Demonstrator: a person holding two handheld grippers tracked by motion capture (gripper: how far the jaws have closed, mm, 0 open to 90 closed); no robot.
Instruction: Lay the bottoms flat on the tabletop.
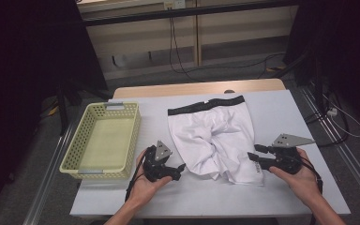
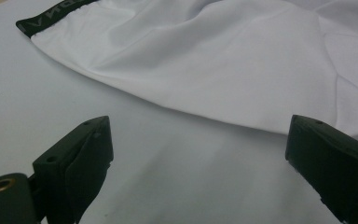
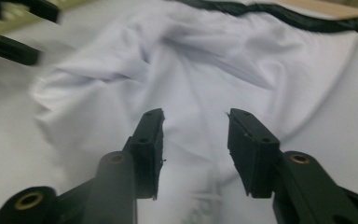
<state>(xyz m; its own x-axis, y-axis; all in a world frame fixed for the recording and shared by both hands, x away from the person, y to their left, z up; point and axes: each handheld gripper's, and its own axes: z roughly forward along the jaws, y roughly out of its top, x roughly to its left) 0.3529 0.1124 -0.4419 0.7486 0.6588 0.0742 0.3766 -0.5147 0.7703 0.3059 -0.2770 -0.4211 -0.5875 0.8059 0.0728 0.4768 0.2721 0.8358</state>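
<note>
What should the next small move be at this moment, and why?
Probably close the right gripper on the leg hem of the white shorts: its open jaws already straddle the cloth. The left gripper is open over bare table, short of the other edge, so it should advance first.

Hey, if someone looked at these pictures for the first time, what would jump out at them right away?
The white shorts with a black waistband lie spread out, rumpled, mid-table. A hand-held tool sits at each lower corner: the left tool open just off the fabric's edge, the right tool open at the other leg. A pale yellow basket sits to the left of the shorts.
</note>
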